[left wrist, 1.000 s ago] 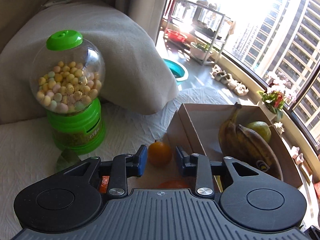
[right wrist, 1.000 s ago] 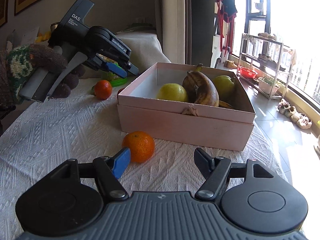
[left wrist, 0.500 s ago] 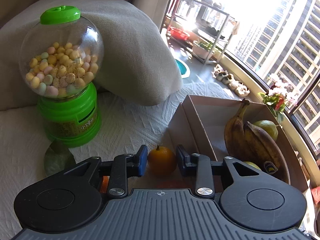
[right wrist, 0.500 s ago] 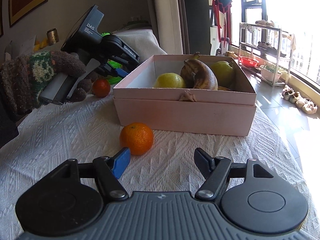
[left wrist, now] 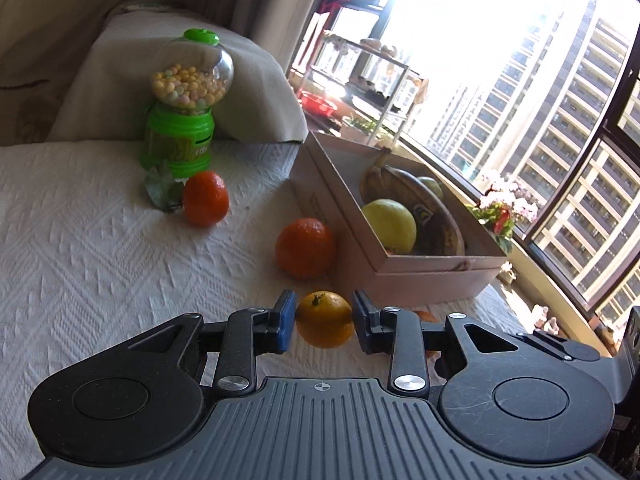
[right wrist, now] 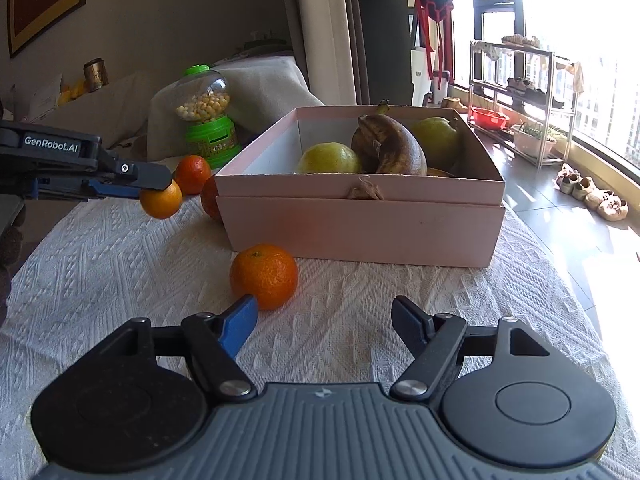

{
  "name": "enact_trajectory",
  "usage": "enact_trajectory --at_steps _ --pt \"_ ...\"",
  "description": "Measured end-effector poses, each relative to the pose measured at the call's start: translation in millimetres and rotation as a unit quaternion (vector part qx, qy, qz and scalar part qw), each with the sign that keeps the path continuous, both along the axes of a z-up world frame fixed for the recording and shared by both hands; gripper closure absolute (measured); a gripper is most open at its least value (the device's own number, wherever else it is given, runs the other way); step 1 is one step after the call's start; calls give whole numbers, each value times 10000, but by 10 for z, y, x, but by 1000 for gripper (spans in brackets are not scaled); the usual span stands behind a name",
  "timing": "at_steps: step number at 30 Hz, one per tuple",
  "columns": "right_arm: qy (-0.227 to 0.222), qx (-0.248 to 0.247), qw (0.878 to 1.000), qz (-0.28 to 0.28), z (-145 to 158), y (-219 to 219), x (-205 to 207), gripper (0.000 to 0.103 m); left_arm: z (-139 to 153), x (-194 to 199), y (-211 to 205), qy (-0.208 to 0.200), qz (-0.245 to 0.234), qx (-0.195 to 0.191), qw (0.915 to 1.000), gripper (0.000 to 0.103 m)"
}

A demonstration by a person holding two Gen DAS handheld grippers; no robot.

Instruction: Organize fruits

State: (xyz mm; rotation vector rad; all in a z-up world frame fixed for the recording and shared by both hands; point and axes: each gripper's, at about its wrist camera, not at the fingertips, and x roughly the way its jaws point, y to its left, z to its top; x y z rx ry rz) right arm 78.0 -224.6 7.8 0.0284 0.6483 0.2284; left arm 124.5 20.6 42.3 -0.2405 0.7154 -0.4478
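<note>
A white, textured woven tablecloth bears a matt pink cardboard box and a glossy green plastic candy dispenser.

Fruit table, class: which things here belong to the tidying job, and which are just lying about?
Job:
held orange
left gripper
three loose oranges
box
bananas
pears

Lying about:
candy dispenser
cushion
shelf rack
</note>
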Motion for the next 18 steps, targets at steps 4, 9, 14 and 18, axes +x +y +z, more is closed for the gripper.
enact_trajectory --at_steps 4,9,14,18 --pt "5 -120 9999 14 1 43 5 27 -162 -203 99 51 152 110 9998 67" --pt "41 -271 9996 -16 -3 88 15 27 -194 -311 152 -154 283 564 9979 55" --pt "-90 -200 9997 136 110 163 -3 27 -163 -336 218 -254 410 675 9966 51" --pt "-441 -503 9958 622 324 447 26 27 -129 -372 296 -255 581 619 9961 55"
